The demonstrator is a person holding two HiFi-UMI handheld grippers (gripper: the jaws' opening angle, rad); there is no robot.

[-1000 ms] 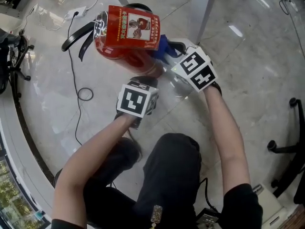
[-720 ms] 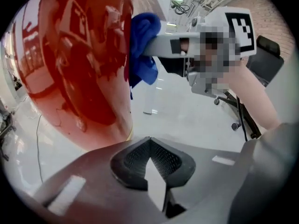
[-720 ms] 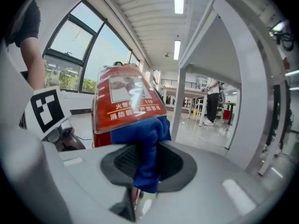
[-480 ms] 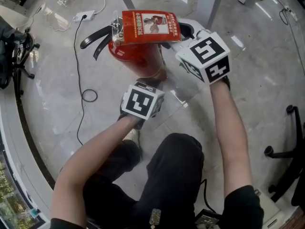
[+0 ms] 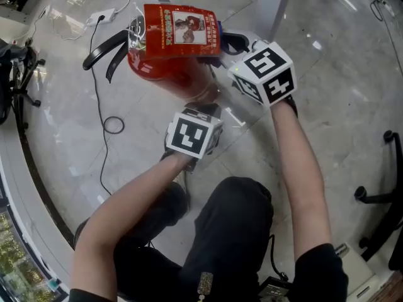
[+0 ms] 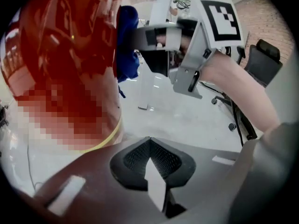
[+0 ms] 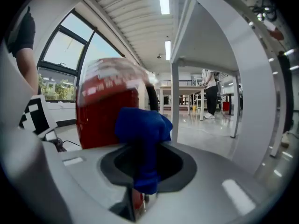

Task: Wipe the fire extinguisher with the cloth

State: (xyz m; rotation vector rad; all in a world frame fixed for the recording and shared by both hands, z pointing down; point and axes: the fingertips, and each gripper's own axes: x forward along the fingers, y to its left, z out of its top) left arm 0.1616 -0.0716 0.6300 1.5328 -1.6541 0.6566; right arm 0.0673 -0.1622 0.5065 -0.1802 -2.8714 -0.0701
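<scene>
Right gripper view shows the right gripper (image 7: 140, 178) pinching the cloth (image 7: 141, 127) just right of the upright fire extinguisher (image 7: 103, 115), left gripper (image 6: 154, 169) closed, empty, by its base

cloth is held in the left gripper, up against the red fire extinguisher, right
Not quite: the cloth is held in the right gripper, not the left. The right gripper view shows it shut on the blue cloth, up against the red fire extinguisher. The left gripper is shut on nothing.
</scene>
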